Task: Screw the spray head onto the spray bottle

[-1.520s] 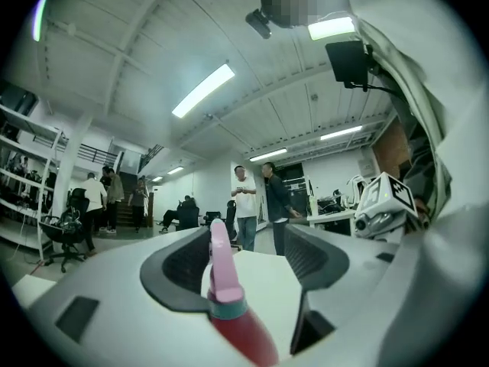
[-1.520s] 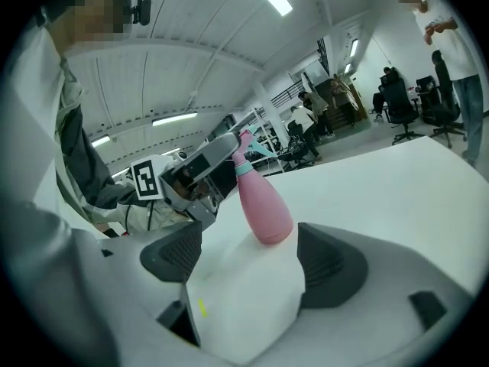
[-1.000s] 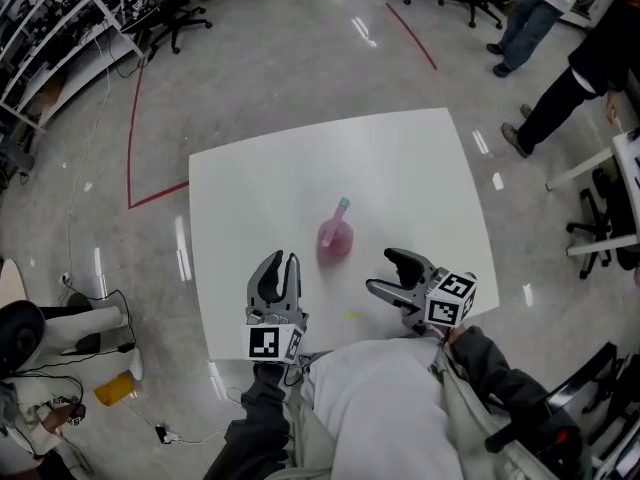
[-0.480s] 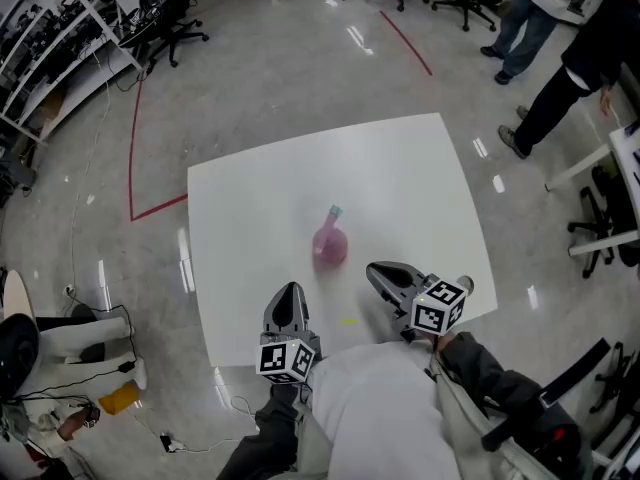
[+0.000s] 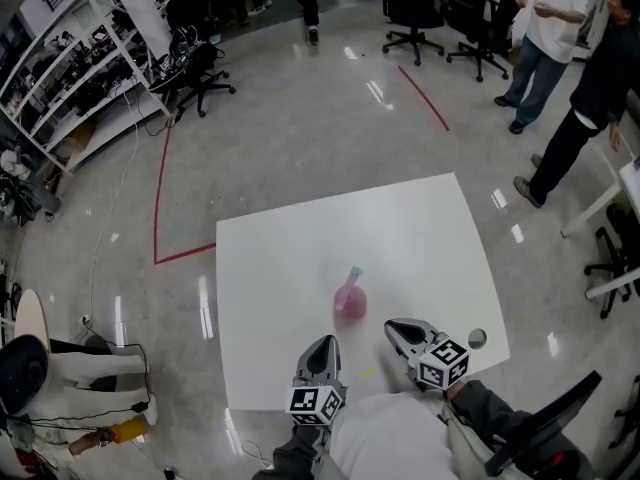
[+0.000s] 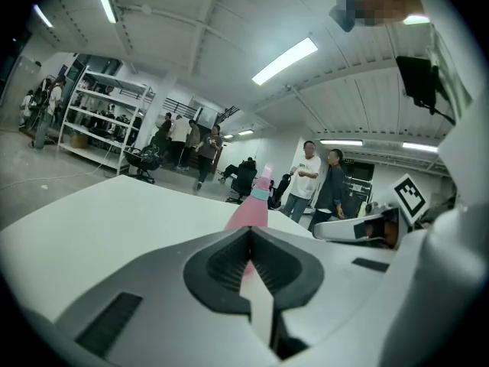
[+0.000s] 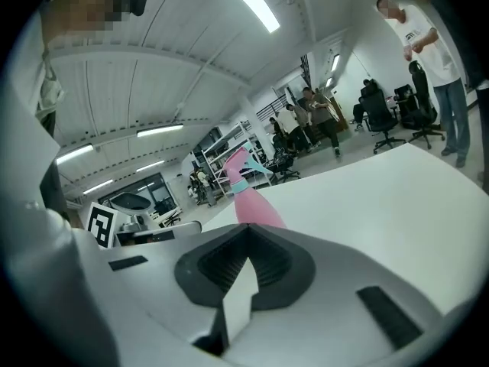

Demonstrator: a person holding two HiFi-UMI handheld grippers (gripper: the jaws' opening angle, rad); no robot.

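Observation:
A pink spray bottle (image 5: 350, 301) stands upright near the middle of the white table (image 5: 290, 258), with its spray head (image 5: 354, 272) and teal collar on top. My left gripper (image 5: 321, 347) is shut and empty, near the table's front edge, just short of the bottle. My right gripper (image 5: 398, 328) is also shut and empty, to the bottle's right. In the left gripper view the bottle (image 6: 250, 211) rises beyond the closed jaws (image 6: 250, 237), and the right gripper (image 6: 359, 228) shows at the right. In the right gripper view the bottle (image 7: 258, 206) stands beyond the closed jaws (image 7: 248, 243).
Two people (image 5: 560, 58) stand on the floor beyond the table's far right corner. Office chairs (image 5: 440, 8) sit at the back, and shelving (image 5: 70, 98) lines the left. A red line (image 5: 165, 208) marks the floor to the table's left.
Both grippers went from open to shut with nothing in them and drew back toward the table's front edge. The bottle stayed where it stood.

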